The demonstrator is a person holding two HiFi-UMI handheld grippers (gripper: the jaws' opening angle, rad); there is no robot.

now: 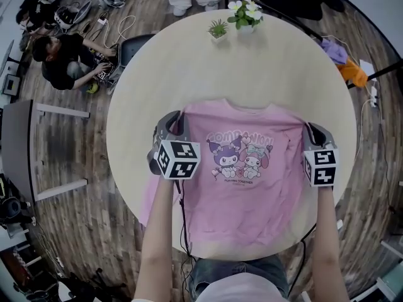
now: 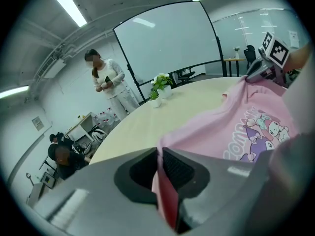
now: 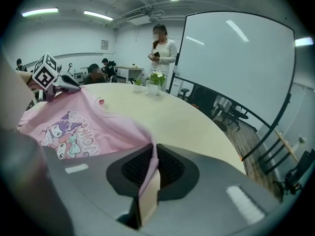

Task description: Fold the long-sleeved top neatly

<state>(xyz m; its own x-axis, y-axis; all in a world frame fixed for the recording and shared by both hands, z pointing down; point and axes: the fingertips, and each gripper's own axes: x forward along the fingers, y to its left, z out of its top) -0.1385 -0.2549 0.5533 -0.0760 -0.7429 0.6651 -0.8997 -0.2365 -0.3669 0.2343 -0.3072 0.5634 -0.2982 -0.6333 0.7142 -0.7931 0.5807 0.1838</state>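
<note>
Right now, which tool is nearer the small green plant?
Left. The left tool, gripping the pink top, is slightly left of the green plant; the right tool is far off to its right.

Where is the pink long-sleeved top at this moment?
In the head view the pink top is spread print-up over the round table's near half, its shoulders gripped by the left gripper and right gripper.

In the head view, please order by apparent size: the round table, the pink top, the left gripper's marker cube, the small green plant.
1. round table
2. pink top
3. left gripper's marker cube
4. small green plant
The cube is nearer the camera, so its real lead over the plant is unsure.
</note>
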